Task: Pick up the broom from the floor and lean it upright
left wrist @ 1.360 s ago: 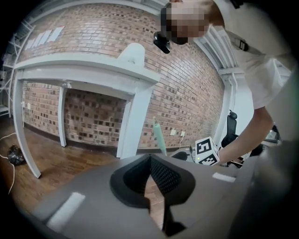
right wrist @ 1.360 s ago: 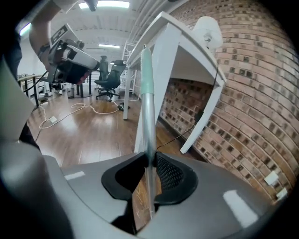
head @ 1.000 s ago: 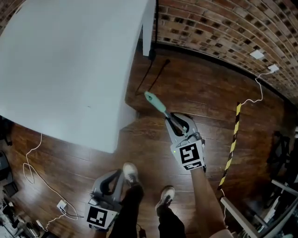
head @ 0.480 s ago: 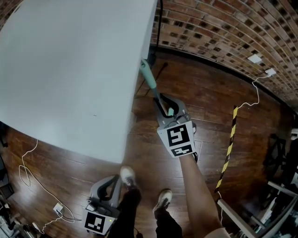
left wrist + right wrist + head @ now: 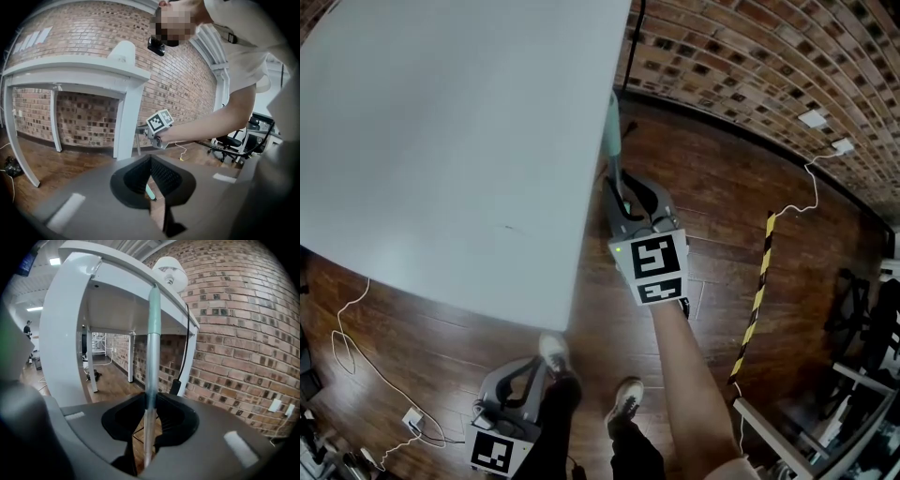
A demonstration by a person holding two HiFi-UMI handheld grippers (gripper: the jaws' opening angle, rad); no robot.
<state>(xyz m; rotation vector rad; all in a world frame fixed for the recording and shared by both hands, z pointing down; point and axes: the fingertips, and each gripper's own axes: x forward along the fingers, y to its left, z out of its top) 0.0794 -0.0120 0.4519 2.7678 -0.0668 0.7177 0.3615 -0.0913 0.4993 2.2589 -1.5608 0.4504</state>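
In the head view, the right gripper [image 5: 630, 197] sits just beside the white table's [image 5: 441, 122] right-hand edge. It is clamped on the broom [image 5: 613, 141], whose teal handle top reaches that edge, probably so the table can prop it. The left gripper [image 5: 528, 364] hangs idle off the table's near corner. The left gripper view shows its jaws pressed together on nothing. The right gripper view shows the jaws pinching the shaft, which stands upright against the tabletop's rim.

Broom handle [image 5: 151, 333]: teal grip, silver shaft
Table [image 5: 441, 141]: white
Wall [image 5: 750, 66]: reddish-brown brick, pale mortar
Floor [image 5: 712, 187]: dark brown wood planks
Floor tape [image 5: 757, 291]: yellow-and-black stripes
Right gripper [image 5: 622, 199]: grey, black-and-white marker cube
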